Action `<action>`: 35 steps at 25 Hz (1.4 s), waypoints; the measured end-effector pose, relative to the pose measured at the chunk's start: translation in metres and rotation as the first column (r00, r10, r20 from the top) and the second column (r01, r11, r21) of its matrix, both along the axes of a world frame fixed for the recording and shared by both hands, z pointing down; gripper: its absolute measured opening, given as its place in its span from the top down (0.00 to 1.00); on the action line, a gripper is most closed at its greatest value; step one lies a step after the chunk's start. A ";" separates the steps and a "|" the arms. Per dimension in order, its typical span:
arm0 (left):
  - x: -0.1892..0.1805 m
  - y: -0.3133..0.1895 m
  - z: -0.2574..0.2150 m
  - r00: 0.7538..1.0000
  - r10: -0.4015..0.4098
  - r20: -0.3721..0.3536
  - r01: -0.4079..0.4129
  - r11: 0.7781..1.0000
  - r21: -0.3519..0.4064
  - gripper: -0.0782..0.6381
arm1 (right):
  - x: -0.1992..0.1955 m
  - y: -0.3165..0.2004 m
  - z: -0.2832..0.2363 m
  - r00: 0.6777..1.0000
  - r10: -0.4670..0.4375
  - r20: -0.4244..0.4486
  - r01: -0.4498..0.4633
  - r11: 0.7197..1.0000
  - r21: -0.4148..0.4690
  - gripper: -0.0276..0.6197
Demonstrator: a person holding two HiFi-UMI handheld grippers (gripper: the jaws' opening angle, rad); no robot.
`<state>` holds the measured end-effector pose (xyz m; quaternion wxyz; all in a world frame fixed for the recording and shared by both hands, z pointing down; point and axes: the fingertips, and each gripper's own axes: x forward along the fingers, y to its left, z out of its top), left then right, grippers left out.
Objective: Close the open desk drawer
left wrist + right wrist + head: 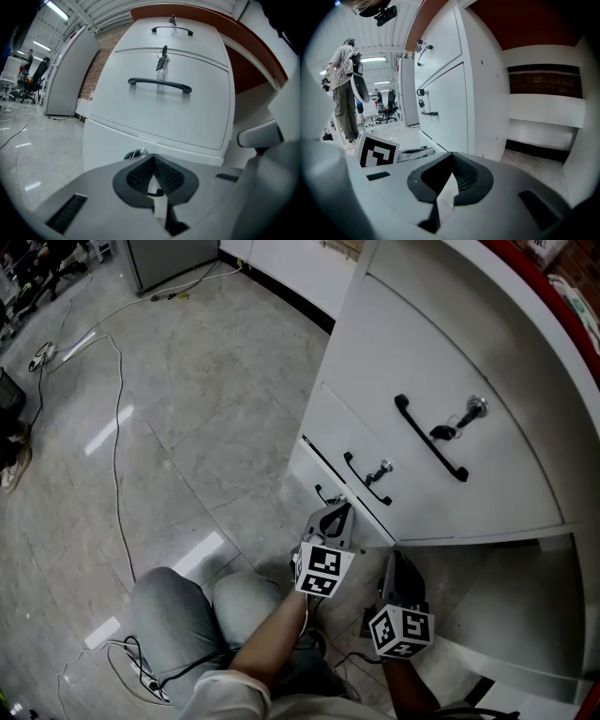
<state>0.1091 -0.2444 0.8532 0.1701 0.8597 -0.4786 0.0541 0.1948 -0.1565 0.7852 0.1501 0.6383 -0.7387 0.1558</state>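
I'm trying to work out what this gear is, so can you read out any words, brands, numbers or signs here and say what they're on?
No words, brands, numbers or signs can be read in any view.
The marker cube on the left gripper shows black-and-white squares, no letters.
The marker cube on the right gripper shows the same kind of pattern.
The white drawer fronts bear no visible label.

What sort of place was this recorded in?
Probably an open-plan office or lab hall. A white lockable drawer unit stands under a desk, office chairs sit in the background, and loose cables trail across the polished floor.
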 end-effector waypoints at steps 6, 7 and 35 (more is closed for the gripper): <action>0.003 0.000 0.003 1.000 0.002 -0.009 -0.002 1.000 -0.003 0.88 | 0.000 0.000 -0.001 1.000 -0.004 0.001 0.004 1.000 0.001 0.96; 0.003 0.000 0.004 1.000 0.002 -0.008 -0.002 1.000 -0.007 0.88 | 0.000 0.000 0.000 1.000 -0.004 0.001 0.004 1.000 0.000 0.96; 0.008 -0.006 0.010 1.000 -0.020 -0.005 0.020 0.998 -0.067 0.88 | -0.009 0.002 0.002 1.000 -0.029 -0.003 0.029 1.000 -0.003 0.96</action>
